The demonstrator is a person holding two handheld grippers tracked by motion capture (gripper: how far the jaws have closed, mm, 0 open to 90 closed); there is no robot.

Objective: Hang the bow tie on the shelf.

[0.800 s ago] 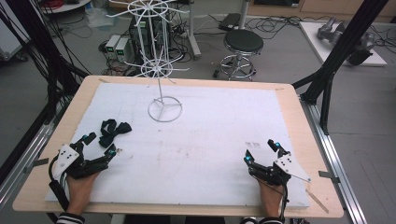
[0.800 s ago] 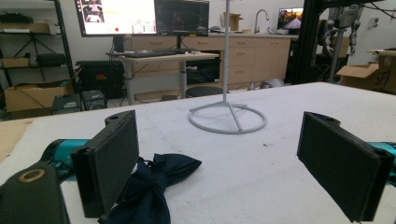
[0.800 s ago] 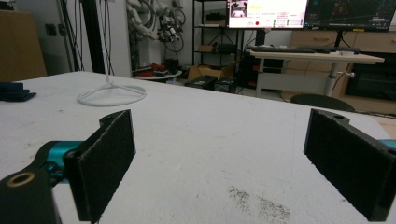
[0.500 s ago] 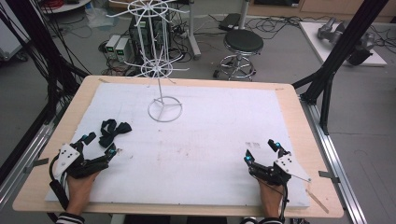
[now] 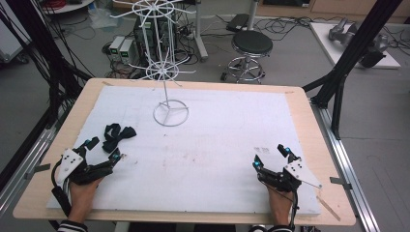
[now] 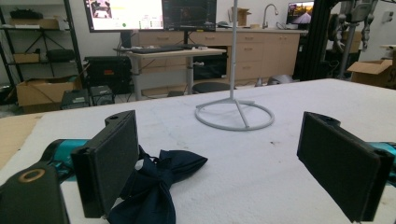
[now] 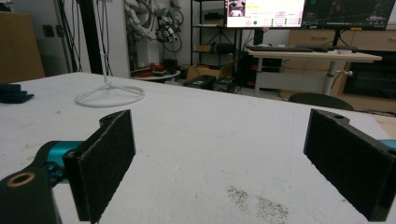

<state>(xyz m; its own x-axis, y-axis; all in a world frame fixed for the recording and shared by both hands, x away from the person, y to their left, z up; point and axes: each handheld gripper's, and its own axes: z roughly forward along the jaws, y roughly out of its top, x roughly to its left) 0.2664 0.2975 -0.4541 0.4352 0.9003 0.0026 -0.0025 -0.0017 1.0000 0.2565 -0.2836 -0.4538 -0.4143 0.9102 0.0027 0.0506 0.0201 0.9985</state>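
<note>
A white-padded table is seen with a white wire rack stood at its far side. Both the left gripper and right gripper are held with jaws spread wide and empty. A dark bow tie is laid just beside the left gripper.

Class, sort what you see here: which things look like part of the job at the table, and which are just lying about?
Likely part of the job:
bow tie
white wire rack
left gripper, open beside the bow tie
right gripper, open

Just lying about:
stool
monitors
cardboard boxes
</note>
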